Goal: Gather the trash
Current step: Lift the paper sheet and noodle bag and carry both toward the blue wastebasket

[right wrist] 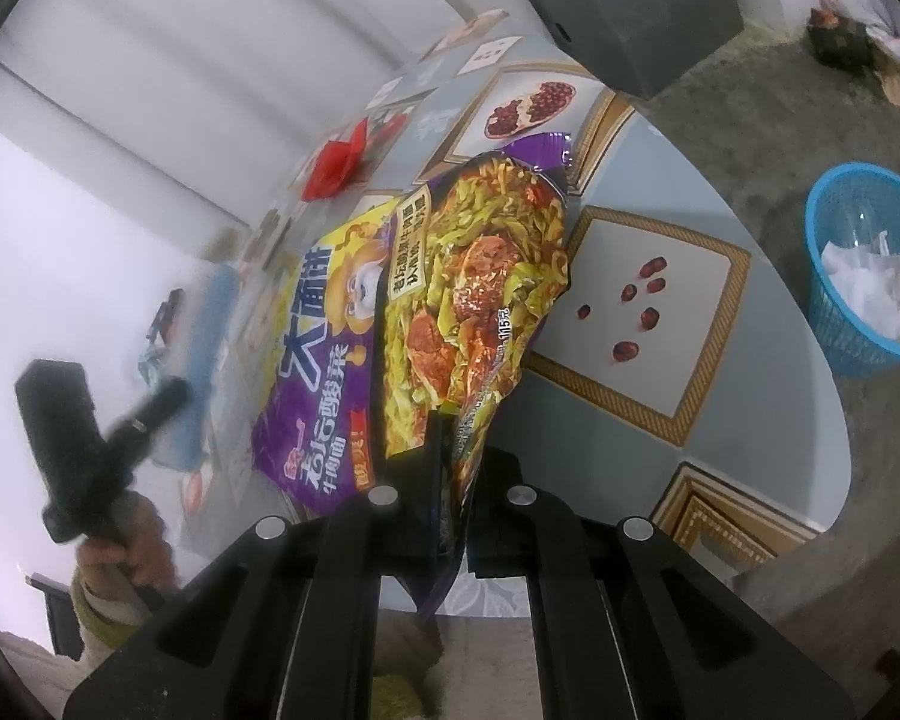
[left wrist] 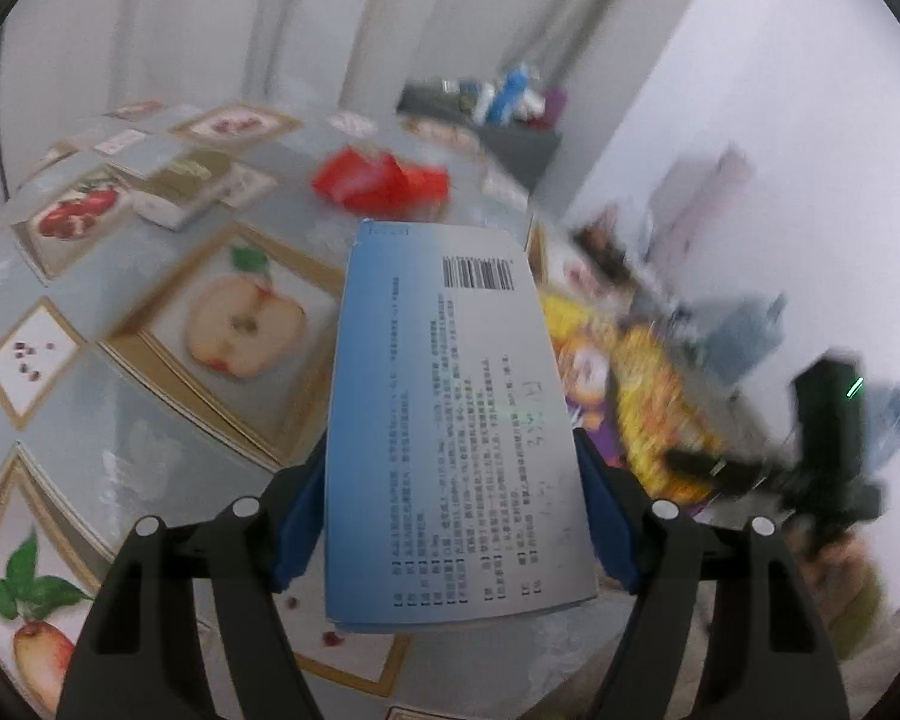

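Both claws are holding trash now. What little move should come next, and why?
Probably swing the right claw toward the blue basket on the floor beside the table. It is shut on the noodle wrapper, and that basket already holds white paper. The left claw grips a blue box.

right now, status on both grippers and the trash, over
Left gripper clamped on the blue box. Right gripper shut on the noodle wrapper. Red scrap still on the table. Blue basket on the floor, nothing in the way.
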Motion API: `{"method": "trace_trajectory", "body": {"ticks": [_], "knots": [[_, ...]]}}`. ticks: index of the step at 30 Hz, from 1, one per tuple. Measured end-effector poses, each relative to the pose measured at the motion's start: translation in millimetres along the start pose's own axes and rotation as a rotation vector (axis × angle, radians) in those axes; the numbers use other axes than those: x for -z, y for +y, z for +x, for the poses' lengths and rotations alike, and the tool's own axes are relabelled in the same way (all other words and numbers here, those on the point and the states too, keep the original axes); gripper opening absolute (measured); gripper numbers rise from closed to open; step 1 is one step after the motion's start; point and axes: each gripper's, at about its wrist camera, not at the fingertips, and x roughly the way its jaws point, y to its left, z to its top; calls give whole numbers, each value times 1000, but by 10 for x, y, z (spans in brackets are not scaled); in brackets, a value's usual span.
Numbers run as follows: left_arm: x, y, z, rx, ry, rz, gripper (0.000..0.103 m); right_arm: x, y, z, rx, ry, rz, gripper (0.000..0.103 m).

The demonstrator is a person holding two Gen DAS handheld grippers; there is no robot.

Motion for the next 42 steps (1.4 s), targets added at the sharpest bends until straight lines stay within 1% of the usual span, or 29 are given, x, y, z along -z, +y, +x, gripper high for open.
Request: {"method": "trace_trajectory", "body": {"ticks": [3,4,8,10,15,20,30,32,35,38,42], "knots": [[103,-85,203,-50,69,43,72,7,-47,-30,-41,-3,43,9],[120,-110,206,-62,56,60,73,9,-59,-34,-54,-2,52,10],[109,-110,244,-59,78,77,73,25,-104,-6,-115,4,93,17],[102,-114,254,-66,84,86,73,33,-86,28,-134,10,98,17],[91,-103,275,-75,84,91,73,43,2,55,-108,0,69,17],[100,-126,271,-86,87,94,73,56,-41,54,-108,1,80,11],[101,-162,237,-89,104,68,75,36,-10,44,-72,2,51,9],[87,-179,224,-93,94,65,80,36,-13,46,-71,2,49,9],[47,-223,185,-94,72,75,84,28,-11,57,-72,4,47,9],[2,-232,179,-97,62,76,85,22,-8,68,-71,6,44,9],[-52,-180,242,-89,75,43,85,20,-7,70,-71,5,44,9]]}}
